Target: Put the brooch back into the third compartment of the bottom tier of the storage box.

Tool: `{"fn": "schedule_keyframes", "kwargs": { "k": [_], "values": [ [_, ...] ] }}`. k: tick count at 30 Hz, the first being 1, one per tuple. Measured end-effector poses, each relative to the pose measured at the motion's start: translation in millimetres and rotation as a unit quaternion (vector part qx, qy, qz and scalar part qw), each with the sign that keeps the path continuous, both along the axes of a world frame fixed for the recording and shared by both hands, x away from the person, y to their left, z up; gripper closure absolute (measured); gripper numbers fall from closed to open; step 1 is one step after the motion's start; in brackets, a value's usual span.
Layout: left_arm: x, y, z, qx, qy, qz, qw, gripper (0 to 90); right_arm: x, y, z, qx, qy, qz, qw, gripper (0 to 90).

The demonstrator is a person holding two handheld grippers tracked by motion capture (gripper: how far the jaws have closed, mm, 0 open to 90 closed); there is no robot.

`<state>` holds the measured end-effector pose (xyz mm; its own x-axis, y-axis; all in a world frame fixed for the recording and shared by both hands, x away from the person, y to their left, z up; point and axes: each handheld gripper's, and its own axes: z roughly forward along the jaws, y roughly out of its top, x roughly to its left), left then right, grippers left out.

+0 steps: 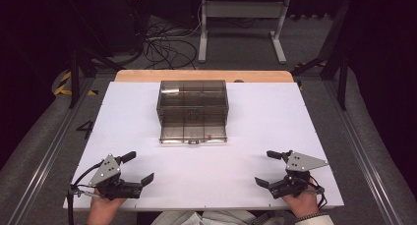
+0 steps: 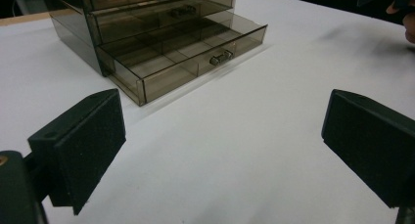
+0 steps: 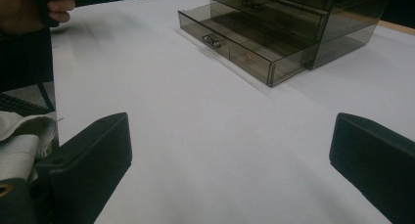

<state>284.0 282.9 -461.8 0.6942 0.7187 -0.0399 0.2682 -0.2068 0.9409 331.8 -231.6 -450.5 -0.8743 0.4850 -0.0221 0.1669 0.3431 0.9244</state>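
Note:
A smoky transparent drawer cabinet (image 1: 193,103) stands at the middle back of the white table sheet (image 1: 246,136). Its bottom drawer (image 1: 193,132) is pulled out toward me, with a small metal handle (image 1: 193,142) on its front; the same drawer (image 2: 183,57) (image 3: 240,43) appears in both gripper views. A small brownish item (image 3: 248,58) lies in the drawer's compartment. My left gripper (image 1: 138,167) rests near the front left edge, open and holding nothing. My right gripper (image 1: 265,168) rests near the front right edge, also open and holding nothing.
A wooden table edge (image 1: 204,75) runs behind the sheet. Beyond it the floor carries tangled cables (image 1: 167,45) and a white desk frame (image 1: 243,23). Metal rails (image 1: 44,156) flank the table on both sides. Broad bare sheet lies between the grippers and the cabinet.

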Motion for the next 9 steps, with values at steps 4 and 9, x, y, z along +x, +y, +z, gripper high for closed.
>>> {"fn": "schedule_keyframes", "kwargs": {
  "k": [4,9],
  "values": [
    [-0.2,0.0,0.7,0.008,-0.001,-0.004,1.0,3.5,0.5,0.1,-0.3,0.0,0.002,0.0,1.0,2.7],
    [1.2,1.3,2.3,0.0,0.017,-0.021,0.9996,3.5,0.7,0.1,-0.3,0.001,0.002,0.001,1.0,2.7]
  ]
}}
